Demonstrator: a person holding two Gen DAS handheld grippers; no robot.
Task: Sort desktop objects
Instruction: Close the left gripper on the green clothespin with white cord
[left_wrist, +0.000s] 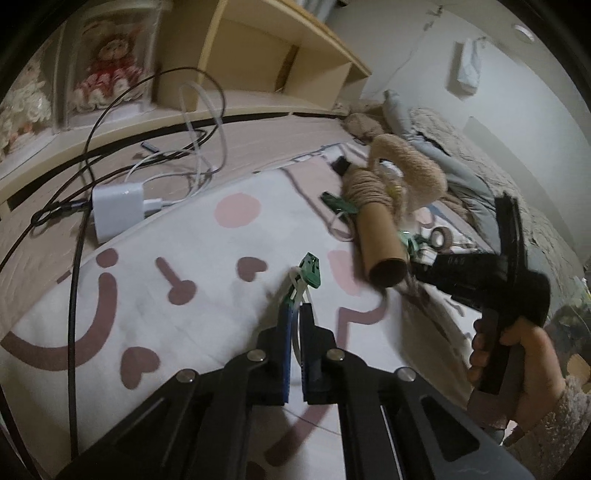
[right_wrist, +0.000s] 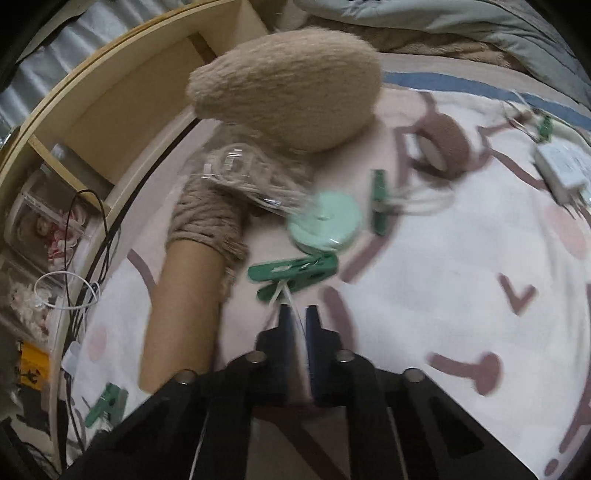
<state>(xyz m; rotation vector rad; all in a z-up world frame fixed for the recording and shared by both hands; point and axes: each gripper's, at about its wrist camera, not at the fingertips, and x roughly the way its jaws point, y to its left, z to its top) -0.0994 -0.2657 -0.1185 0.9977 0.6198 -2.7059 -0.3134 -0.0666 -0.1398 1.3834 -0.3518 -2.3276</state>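
A green clip (left_wrist: 309, 268) with a white cord (left_wrist: 300, 286) threaded through it lay on the white, pink-patterned sheet (left_wrist: 207, 236). A second green clip (right_wrist: 293, 271) lay on its side, also on a white cord (right_wrist: 282, 291), just beside a pale-green round disc (right_wrist: 325, 220). A cardboard tube (right_wrist: 184, 310), wound at its far end with beige yarn (right_wrist: 207, 218), lay tilted across the sheet. A third clip (right_wrist: 378, 201) stood nearby; its cord appeared white, though blurred.
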